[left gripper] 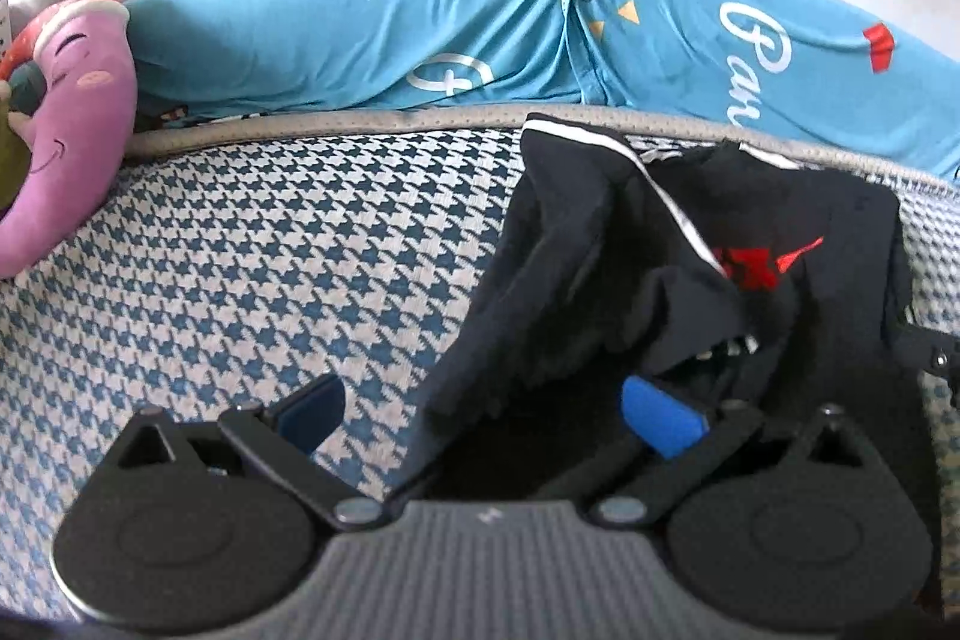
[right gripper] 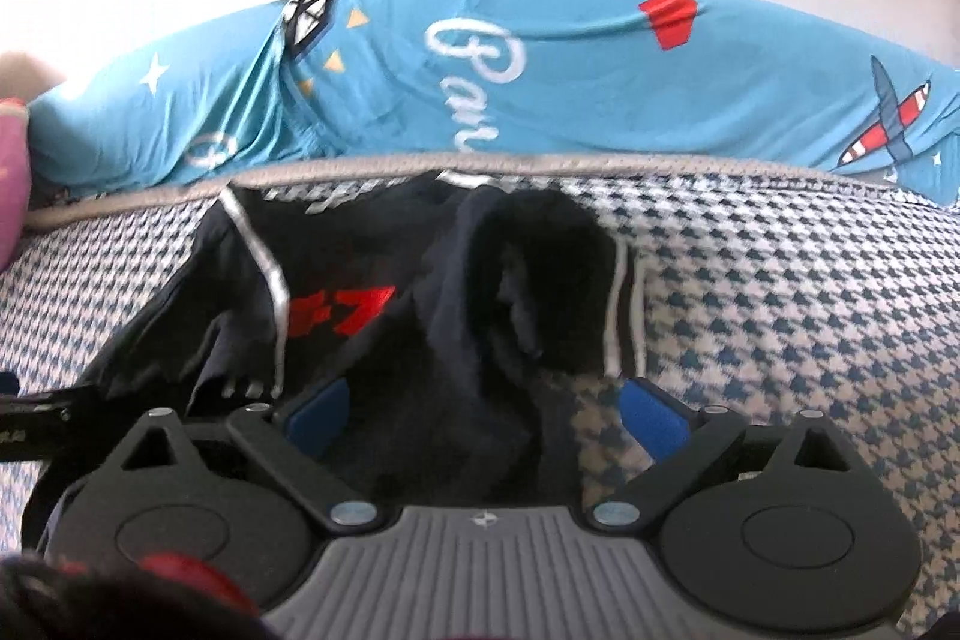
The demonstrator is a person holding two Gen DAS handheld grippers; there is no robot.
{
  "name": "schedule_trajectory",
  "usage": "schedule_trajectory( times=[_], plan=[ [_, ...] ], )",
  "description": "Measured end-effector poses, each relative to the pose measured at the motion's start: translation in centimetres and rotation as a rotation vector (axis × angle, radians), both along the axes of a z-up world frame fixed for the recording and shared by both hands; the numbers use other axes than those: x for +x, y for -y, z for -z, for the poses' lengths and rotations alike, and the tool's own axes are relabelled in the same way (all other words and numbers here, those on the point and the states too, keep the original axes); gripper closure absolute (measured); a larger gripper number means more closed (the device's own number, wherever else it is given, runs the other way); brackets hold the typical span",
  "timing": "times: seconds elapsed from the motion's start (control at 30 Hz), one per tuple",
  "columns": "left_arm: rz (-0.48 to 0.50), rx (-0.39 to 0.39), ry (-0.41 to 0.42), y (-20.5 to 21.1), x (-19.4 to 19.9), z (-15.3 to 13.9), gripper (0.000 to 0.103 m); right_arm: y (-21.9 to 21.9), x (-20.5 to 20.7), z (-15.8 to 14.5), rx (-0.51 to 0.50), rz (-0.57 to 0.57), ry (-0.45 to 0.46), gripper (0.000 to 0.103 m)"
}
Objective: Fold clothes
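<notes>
A black garment [left gripper: 690, 244] with white stripes and a red print lies crumpled on the houndstooth mat [left gripper: 270, 250]. My left gripper [left gripper: 486, 415] stands open at the garment's left edge; black cloth lies between its blue pads, nearer the right pad [left gripper: 657, 415]. In the right wrist view the same garment [right gripper: 432, 292] spreads in front of my right gripper [right gripper: 486, 415], which is open with a fold of dark cloth lying between its fingers. The right pad [right gripper: 651, 415] is over the mat [right gripper: 780, 292]. Part of the other gripper [right gripper: 36, 409] shows at the left edge.
A blue printed quilt [left gripper: 420, 40] is bunched along the mat's far grey border [left gripper: 336, 124], against a white wall. A pink plush toy [left gripper: 66, 124] lies at the far left. The quilt [right gripper: 570, 82] also fills the back of the right wrist view.
</notes>
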State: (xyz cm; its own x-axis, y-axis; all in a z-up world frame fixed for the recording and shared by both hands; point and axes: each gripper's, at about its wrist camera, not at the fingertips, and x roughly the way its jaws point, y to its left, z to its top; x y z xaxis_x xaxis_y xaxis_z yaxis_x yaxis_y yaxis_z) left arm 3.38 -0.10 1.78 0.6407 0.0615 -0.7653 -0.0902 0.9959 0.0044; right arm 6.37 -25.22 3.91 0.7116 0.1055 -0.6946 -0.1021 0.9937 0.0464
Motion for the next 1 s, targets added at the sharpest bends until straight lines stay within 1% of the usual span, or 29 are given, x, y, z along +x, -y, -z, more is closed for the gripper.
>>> schedule_trajectory(
  times=[0.1,0.27,0.33,0.37,0.43,0.53,0.67,0.77,0.87,0.93,0.97,1.0],
  plan=[
    [0.001,0.008,0.015,0.3,0.6,-0.1,0.000,1.5,1.0,0.0,0.038,0.034,0.018,0.010],
    [0.017,0.038,0.038,1.3,2.1,0.3,0.000,4.5,2.8,0.6,0.151,0.126,0.014,0.014],
    [0.013,0.047,0.034,1.5,3.0,0.5,0.000,5.0,3.3,0.7,0.172,0.143,0.017,0.014],
    [0.009,0.037,0.027,1.5,3.4,0.6,0.000,5.2,3.5,0.7,0.180,0.149,0.020,0.014],
    [-0.002,0.015,0.020,1.4,4.0,0.9,0.000,5.3,4.0,0.8,0.180,0.158,0.024,0.014],
    [-0.013,0.015,0.009,1.4,4.5,1.2,0.000,5.1,4.9,1.1,0.170,0.163,0.023,0.014],
    [-0.027,-0.013,-0.012,0.7,4.5,1.4,0.000,5.3,6.3,1.6,0.166,0.185,0.031,0.014],
    [-0.025,-0.021,-0.014,0.3,4.4,1.3,0.000,5.7,6.9,1.9,0.186,0.201,0.023,0.014],
    [-0.023,-0.017,-0.015,0.2,4.3,1.2,0.000,5.7,6.5,1.7,0.174,0.184,0.055,0.015],
    [-0.024,-0.023,-0.015,0.1,4.3,1.0,0.000,5.5,6.2,1.6,0.147,0.163,0.086,0.025],
    [-0.024,-0.026,-0.013,0.0,4.2,0.9,0.000,5.3,6.0,1.5,0.137,0.149,0.098,0.036],
    [-0.025,-0.029,-0.012,0.0,4.1,0.9,0.000,5.2,5.9,1.5,0.129,0.134,0.107,0.044]
  ],
)
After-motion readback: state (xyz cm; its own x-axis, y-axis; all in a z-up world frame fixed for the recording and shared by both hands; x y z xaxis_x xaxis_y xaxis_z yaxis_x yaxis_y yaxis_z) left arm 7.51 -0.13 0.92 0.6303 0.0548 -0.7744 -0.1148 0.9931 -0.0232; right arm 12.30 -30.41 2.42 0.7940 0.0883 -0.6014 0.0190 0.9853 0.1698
